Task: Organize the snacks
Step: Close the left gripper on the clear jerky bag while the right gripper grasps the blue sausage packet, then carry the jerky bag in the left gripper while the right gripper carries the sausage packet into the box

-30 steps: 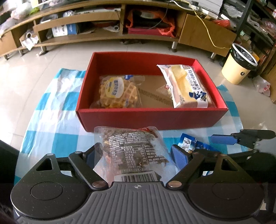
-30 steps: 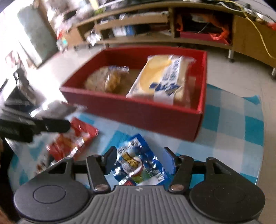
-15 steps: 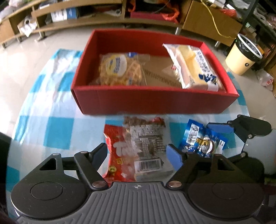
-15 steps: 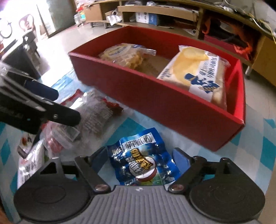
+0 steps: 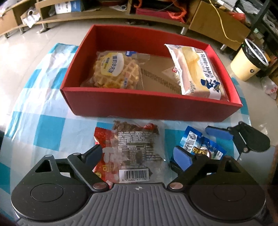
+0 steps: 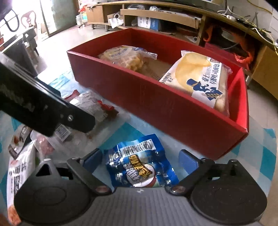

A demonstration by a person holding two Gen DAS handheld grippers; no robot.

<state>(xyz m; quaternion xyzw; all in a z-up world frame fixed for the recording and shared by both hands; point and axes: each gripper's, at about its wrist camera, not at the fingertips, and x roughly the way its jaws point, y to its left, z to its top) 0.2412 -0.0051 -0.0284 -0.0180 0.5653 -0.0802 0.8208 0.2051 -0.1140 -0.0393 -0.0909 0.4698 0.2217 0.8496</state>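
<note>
- Clear packet of brown snack pieces [image 5: 137,147], barcode facing up, lies on the blue-checked cloth [image 5: 43,128] just before the near wall of the red box [image 5: 147,108]; it partly overlaps a red packet [image 5: 102,137].
- Left gripper [image 5: 138,154]: jaws opening, released; the clear packet lies between the fingers, pads not pressing it.
- Blue foil packet [image 6: 139,166] lies on the cloth near the box's near right corner.
- Right gripper [image 6: 139,158]: jaws opening, released; the blue packet sits between the fingers, untouched.
- Inside the box: waffle pack [image 5: 116,69] at the left end, bread pack [image 5: 196,69] at the right end, cardboard floor bare between them.
- White packet [image 6: 20,166] at the cloth's left edge, right wrist view.
- Beyond the cloth: low wooden shelving [image 5: 104,15], cream bin [image 5: 248,62] on tiled floor.
</note>
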